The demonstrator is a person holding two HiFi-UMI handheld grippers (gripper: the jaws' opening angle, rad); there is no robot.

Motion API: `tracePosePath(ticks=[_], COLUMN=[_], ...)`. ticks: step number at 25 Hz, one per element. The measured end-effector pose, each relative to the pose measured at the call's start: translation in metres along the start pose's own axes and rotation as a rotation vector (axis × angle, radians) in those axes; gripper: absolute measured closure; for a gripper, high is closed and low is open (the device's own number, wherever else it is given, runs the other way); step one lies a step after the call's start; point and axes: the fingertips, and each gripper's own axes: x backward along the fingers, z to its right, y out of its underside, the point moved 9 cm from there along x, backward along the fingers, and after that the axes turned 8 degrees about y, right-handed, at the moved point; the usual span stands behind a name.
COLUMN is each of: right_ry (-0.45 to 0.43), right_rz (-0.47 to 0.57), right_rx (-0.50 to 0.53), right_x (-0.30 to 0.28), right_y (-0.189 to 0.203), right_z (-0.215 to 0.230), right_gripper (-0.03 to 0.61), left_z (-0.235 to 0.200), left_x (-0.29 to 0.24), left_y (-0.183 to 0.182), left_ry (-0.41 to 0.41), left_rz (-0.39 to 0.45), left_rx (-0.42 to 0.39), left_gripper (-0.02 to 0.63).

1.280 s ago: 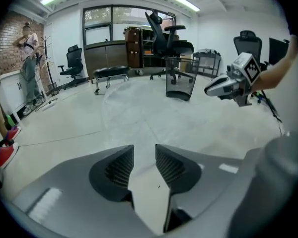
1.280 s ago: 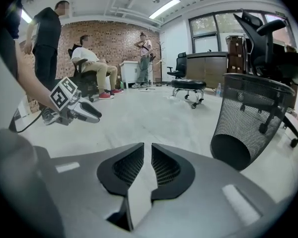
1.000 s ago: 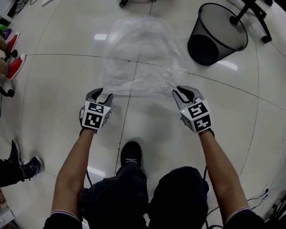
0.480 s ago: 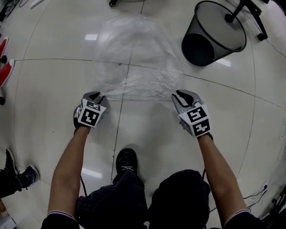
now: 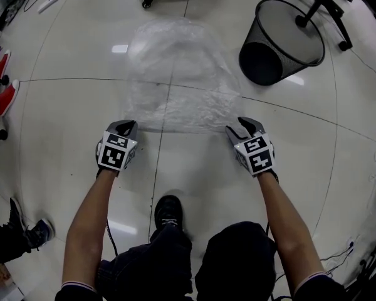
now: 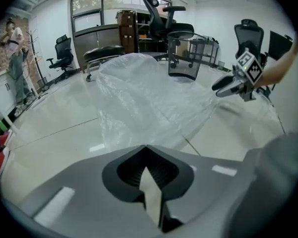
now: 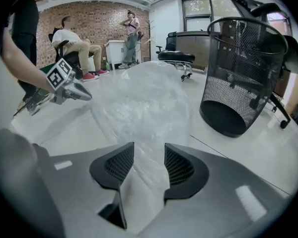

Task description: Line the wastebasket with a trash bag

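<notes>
Both grippers had dropped nearer the floor since the earlier frame. Your left gripper (image 5: 123,128) had gone from wide open to fully shut at the near left corner of the trash bag (image 5: 175,74). Your right gripper (image 5: 240,126) was opening, with film lying loose between its pads. The bag lay flat on the floor, well apart from the upright wastebasket (image 5: 289,37). Whether your left jaws had caught any film could not be told. Had you lifted then, one corner alone, or nothing, might have risen, and thin plastic could have slipped or torn under a one-sided pull.
</notes>
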Motion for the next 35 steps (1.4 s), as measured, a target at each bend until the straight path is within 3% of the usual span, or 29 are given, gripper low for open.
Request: tracePosePath(ticks=[4,7,9,14,24,31,35], right_ry=[0.025,0.025,0.02,0.014,0.063,0.11,0.134], right_rz=[-0.064,-0.076,-0.063,0.049,0.282,0.398,0.447], right_rx=[0.011,0.036,0.04,0.031,0.04,0.059,0.058], right_x=[-0.014,-0.016,-0.012,0.02,0.115,0.181,0.21], right_y=[0.012,0.015,0.013,-0.013,-0.101,-0.14,-0.157], right_z=[0.001,0.001,-0.001,0.007,0.027,0.047,0.057], right_gripper=[0.411,0.535,0.575,0.577,0.577,0.577,0.577], left_z=[0.004,0.006,0.01,0.017,0.031,0.046,0.054], left_x=[0.015,0.024,0.03,0.053,0.13,0.179,0.199], left_y=[-0.011,-0.02,-0.024,-0.046,-0.127,-0.169,-0.187], left_ry=[0.011,0.018,0.023,0.009,-0.008,0.021,0.049], left_rz=[0.053,0.089,0.108,0.173,0.289,0.296,0.305], left_rx=[0.012,0.006,-0.005,-0.043,-0.11,-0.19,-0.196], left_gripper=[0.603,0.601,0.601,0.601,0.601,0.591,0.589])
